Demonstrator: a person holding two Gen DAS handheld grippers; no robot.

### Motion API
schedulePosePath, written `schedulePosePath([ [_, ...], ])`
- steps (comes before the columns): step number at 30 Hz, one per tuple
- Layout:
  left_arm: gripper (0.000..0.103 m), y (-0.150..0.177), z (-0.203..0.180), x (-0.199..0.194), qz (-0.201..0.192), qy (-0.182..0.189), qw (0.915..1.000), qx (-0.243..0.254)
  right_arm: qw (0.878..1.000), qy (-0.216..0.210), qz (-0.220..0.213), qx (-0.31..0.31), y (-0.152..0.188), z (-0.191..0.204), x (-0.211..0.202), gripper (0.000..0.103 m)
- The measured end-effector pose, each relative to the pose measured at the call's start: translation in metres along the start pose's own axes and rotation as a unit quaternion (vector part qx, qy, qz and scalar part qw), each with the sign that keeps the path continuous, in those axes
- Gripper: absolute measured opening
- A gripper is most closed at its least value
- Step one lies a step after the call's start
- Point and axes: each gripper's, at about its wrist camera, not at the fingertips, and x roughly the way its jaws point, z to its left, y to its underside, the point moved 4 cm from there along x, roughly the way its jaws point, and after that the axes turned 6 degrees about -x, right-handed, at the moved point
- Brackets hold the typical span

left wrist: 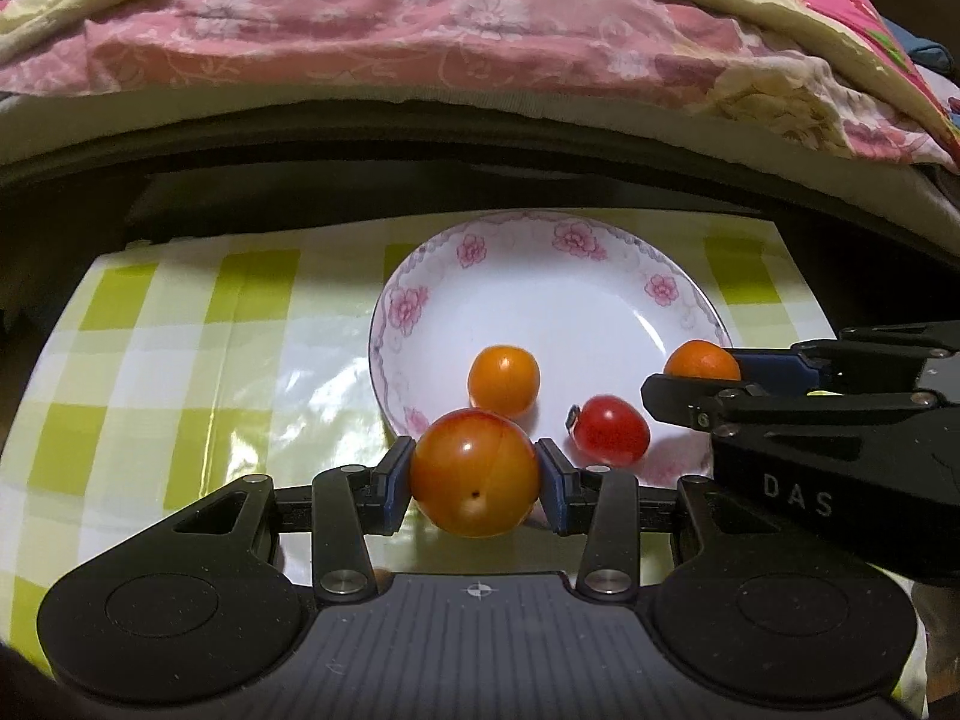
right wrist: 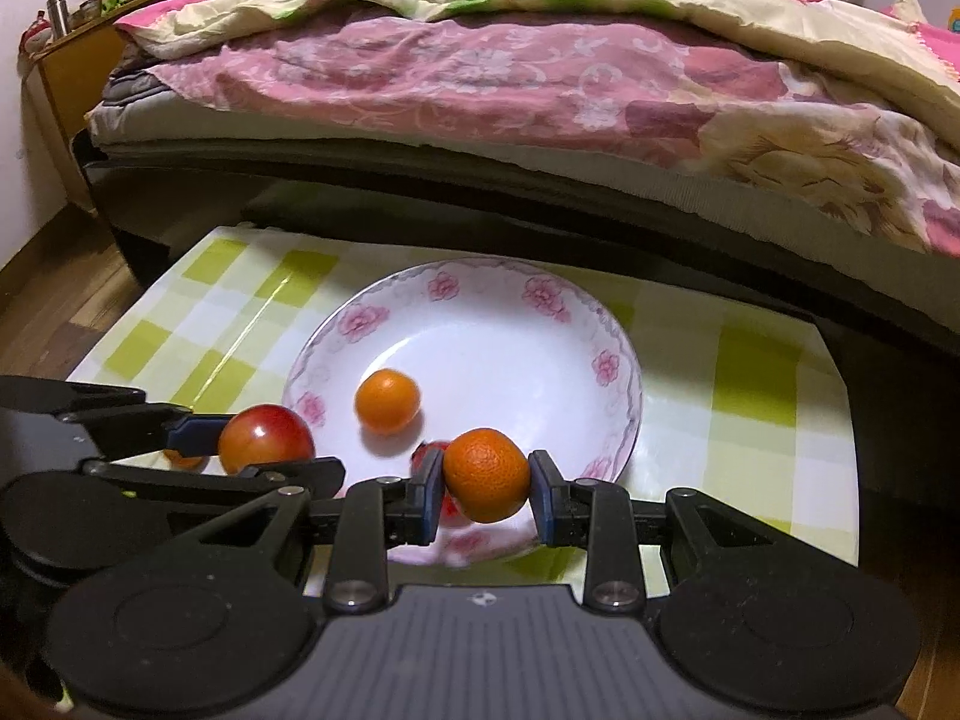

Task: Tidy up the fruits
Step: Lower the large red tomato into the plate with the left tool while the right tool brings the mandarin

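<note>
A white plate with pink flowers (left wrist: pixel 540 225) (right wrist: pixel 480 269) sits on a green-checked cloth. In it lie a small orange fruit (left wrist: pixel 504 381) (right wrist: pixel 387 401) and a red cherry tomato (left wrist: pixel 611 429), which is half hidden in the right wrist view (right wrist: pixel 427 451). My left gripper (left wrist: pixel 474 474) (right wrist: pixel 264 450) is shut on a round orange-red fruit (left wrist: pixel 474 483) (right wrist: pixel 266 435) at the plate's near-left rim. My right gripper (right wrist: pixel 486 477) (left wrist: pixel 702 375) is shut on a small mandarin (right wrist: pixel 486 471) (left wrist: pixel 702 360) over the plate's near-right part.
The checked cloth (left wrist: pixel 180 360) (right wrist: pixel 750 390) covers a low table. A bed with a pink floral blanket (right wrist: pixel 480 78) runs close behind it. Wooden floor (right wrist: pixel 54 300) lies to the left. A small orange thing (right wrist: pixel 183 459) shows under the left gripper's finger.
</note>
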Motion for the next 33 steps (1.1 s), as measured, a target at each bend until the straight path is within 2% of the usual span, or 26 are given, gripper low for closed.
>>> schedulePosePath([
  [12, 0.05, -0.007, -0.004, 0.009, -0.013, -0.012, 0.9995, 0.024, 1.0, 0.006, 0.005, 0.001, -0.008, -0.01, 0.02, 0.034],
  [18, 0.051, -0.007, -0.008, 0.014, -0.003, 0.005, 0.9997, 0.022, 1.0, 0.006, 0.009, 0.008, -0.009, -0.015, 0.024, 0.034],
  [22, 0.051, -0.003, -0.018, 0.02, 0.0, -0.002, 0.999, 0.044, 1.0, -0.017, 0.008, -0.003, -0.011, -0.006, 0.025, 0.034],
  [24, 0.051, -0.003, -0.017, 0.02, 0.001, 0.003, 0.9992, 0.04, 1.0, -0.008, 0.004, -0.023, -0.013, 0.001, 0.024, 0.034],
  [33, 0.052, -0.006, -0.013, 0.022, 0.001, 0.002, 0.9996, 0.03, 1.0, -0.007, 0.016, -0.001, -0.016, -0.003, 0.03, 0.034],
])
